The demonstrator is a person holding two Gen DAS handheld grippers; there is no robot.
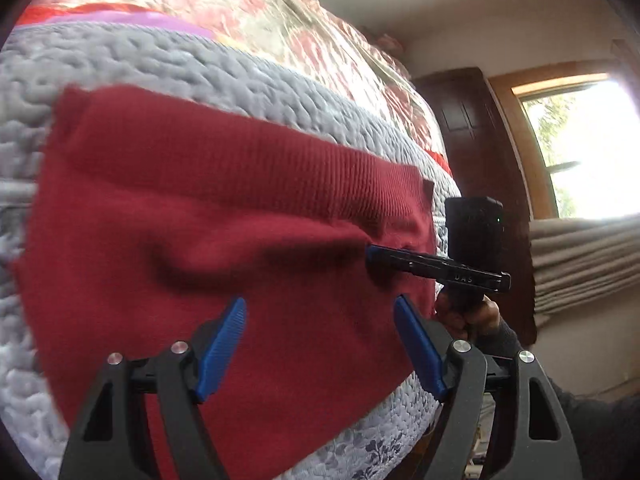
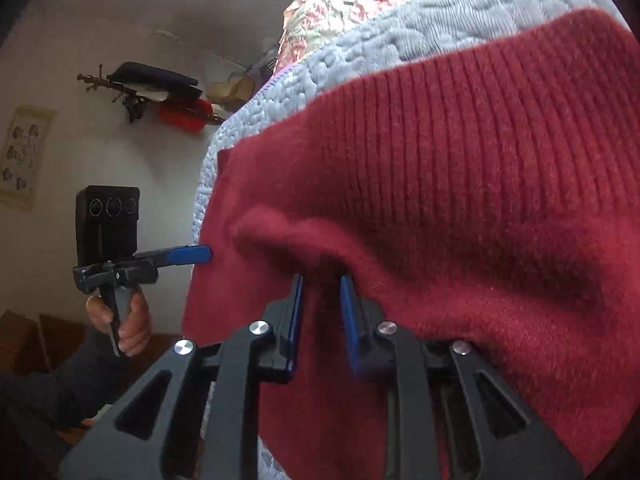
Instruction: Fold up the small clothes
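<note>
A dark red knit garment point(image 1: 200, 200) lies spread on a grey-blue quilted cover point(image 1: 160, 60). My left gripper point(image 1: 320, 340) hovers open and wide over the garment's near part, with nothing between its blue pads. At the garment's right side my right gripper point(image 1: 372, 258) pinches a raised fold. In the right wrist view my right gripper point(image 2: 322, 284) is shut on that fold of the red garment point(image 2: 460, 160), its blue fingers close together. My left gripper point(image 2: 202, 255) appears side-on by the garment's left edge, over the quilt point(image 2: 360, 48).
A floral bedspread point(image 1: 280, 12) lies beyond the quilt. A dark wooden door point(image 1: 480, 140), a bright window point(image 1: 592, 140) and a curtain point(image 1: 580, 260) stand to the right. A wall shelf with items point(image 2: 160, 92) and a poster point(image 2: 24, 152) are behind. Hands point(image 2: 128, 320) hold the grips.
</note>
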